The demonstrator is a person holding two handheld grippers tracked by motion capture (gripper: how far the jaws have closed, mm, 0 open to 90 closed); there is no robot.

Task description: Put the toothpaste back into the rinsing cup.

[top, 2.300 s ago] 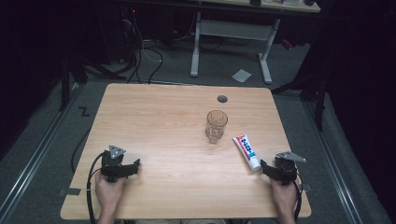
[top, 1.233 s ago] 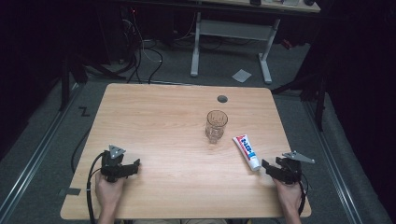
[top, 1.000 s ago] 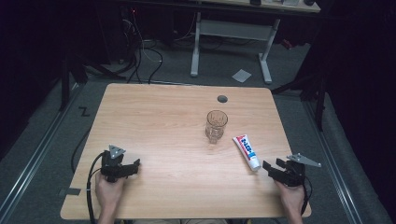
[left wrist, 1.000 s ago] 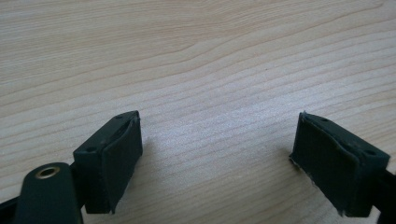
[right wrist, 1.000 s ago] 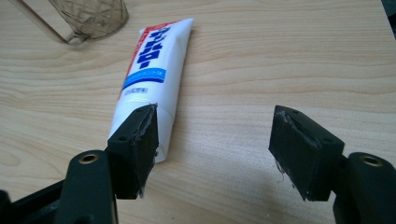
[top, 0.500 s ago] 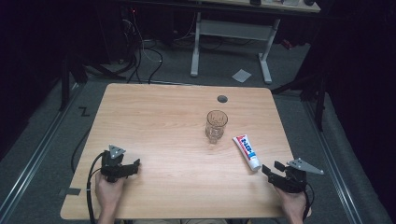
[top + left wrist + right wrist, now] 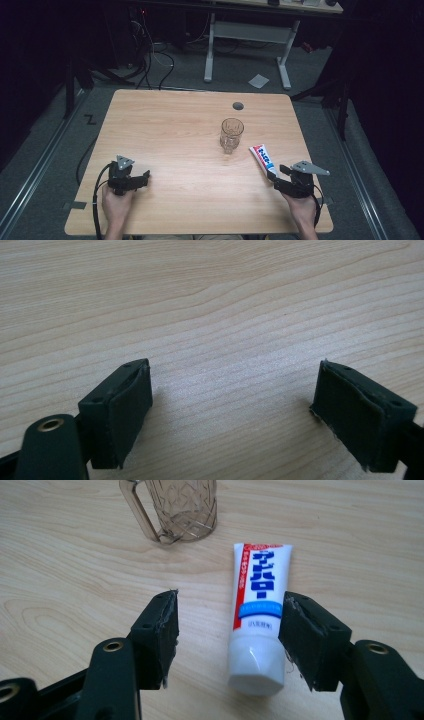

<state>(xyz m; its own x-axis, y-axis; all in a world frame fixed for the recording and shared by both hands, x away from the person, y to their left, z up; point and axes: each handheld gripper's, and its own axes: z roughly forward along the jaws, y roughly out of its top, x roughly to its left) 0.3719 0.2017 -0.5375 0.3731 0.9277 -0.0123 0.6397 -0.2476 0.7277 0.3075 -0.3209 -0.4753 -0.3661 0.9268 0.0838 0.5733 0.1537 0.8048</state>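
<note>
Lab: cables, dark desk frames

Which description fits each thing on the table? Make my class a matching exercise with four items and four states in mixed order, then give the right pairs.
Column one:
1. glass mug
2. toothpaste tube
3. left tool
4. right tool

Column two:
A. open over bare wood, nothing between its jaws
B. lying flat, white cap towards the person
C. standing upright near the middle of the table
D. open, its jaws on either side of the tube's cap end

Pairs: 1-C, 2-B, 3-A, 4-D
</note>
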